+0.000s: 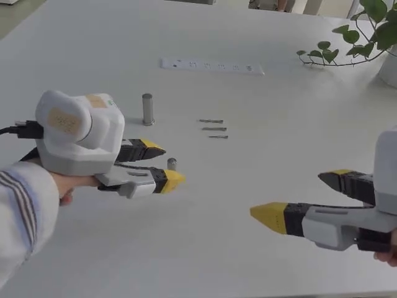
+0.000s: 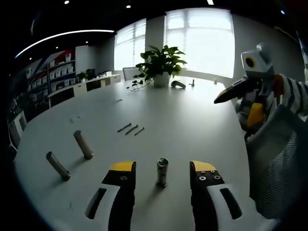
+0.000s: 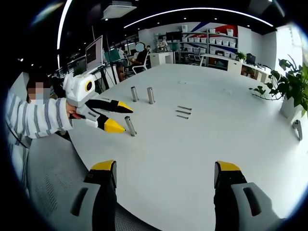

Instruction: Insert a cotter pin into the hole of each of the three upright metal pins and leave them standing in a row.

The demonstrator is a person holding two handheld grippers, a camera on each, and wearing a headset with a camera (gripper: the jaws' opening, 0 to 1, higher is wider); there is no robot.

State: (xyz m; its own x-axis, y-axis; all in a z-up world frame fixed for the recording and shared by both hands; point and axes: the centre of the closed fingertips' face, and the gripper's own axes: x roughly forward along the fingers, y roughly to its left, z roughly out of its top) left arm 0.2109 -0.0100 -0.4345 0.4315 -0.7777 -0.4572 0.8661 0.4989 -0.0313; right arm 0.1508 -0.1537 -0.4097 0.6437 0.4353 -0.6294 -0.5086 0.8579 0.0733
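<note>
My left gripper (image 1: pixel 168 164) is open, and a short upright metal pin (image 1: pixel 172 164) stands between its yellow tips. In the left gripper view that pin (image 2: pixel 162 172) is midway between the jaws of the left gripper (image 2: pixel 162 169), touching neither. Two more metal pins (image 2: pixel 83 144) (image 2: pixel 58 165) stand to the left; one (image 1: pixel 147 108) is upright beyond the gripper. Three cotter pins (image 1: pixel 214 128) lie side by side on the table. My right gripper (image 1: pixel 288 195) hovers open at the near right, holding nothing. In the right gripper view its own jaws (image 3: pixel 166 173) point at the three pins (image 3: pixel 130 125) (image 3: pixel 134 93) (image 3: pixel 150 95).
A white power strip (image 1: pixel 211 65) lies at the back of the white table (image 1: pixel 248 167). A potted plant (image 1: pixel 366 31) stands at the far right corner. A grey mesh chair (image 2: pixel 274 159) is at the table's near edge.
</note>
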